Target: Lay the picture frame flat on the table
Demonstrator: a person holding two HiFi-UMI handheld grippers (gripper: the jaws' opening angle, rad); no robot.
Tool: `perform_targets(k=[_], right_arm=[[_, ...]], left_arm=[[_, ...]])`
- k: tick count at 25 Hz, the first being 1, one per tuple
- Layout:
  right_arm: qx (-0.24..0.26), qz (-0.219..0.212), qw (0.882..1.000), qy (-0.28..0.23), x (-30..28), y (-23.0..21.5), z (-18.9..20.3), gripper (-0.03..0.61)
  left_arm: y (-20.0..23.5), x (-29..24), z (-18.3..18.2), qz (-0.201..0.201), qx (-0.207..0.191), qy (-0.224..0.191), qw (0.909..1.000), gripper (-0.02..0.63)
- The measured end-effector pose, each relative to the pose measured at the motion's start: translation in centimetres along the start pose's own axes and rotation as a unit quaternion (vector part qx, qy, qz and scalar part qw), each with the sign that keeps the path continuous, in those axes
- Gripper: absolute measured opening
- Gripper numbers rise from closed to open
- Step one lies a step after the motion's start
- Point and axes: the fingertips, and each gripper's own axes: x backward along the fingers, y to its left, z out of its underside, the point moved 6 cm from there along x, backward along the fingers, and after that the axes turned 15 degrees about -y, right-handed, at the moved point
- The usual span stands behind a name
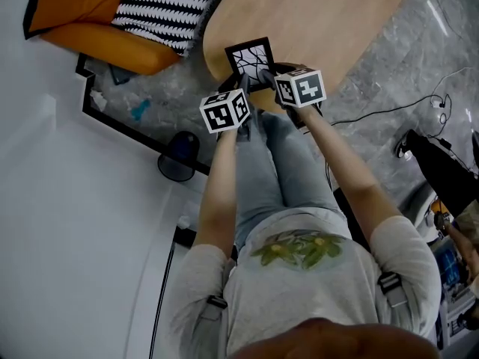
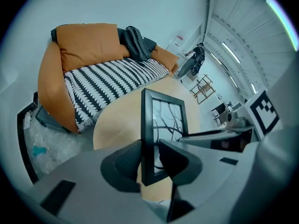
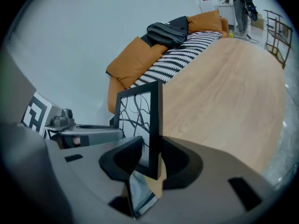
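A black picture frame (image 1: 251, 60) with a white print of black branches stands nearly upright at the near edge of the light wooden table (image 1: 329, 21). My left gripper (image 1: 241, 90) is shut on the frame's left side bar (image 2: 145, 125); its pads press both faces of the bar. My right gripper (image 1: 271, 76) is shut on the frame's right side bar (image 3: 157, 120) in the same way. In the left gripper view the right gripper (image 2: 219, 135) shows beyond the frame, and in the right gripper view the left gripper (image 3: 79, 132) shows beyond it.
An orange sofa (image 1: 90, 21) with a black-and-white striped blanket (image 1: 165, 2) stands beyond the table's left end, with a dark bag (image 3: 166, 31) on it. A round dark object (image 1: 178, 157) and cables (image 1: 397, 109) lie on the grey marbled floor. The person's legs (image 1: 277, 163) are below the table edge.
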Motion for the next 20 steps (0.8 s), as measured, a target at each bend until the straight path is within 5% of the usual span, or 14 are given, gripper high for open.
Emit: perform_targets(k=[20], right_arm=[[-0.012,0.007,1.000,0.017,-4.2,-2.4,3.2,0.133]], left_arm=[[2.8,-3.9,2.8,-0.001,0.000,0.028,0.9996,0.120]])
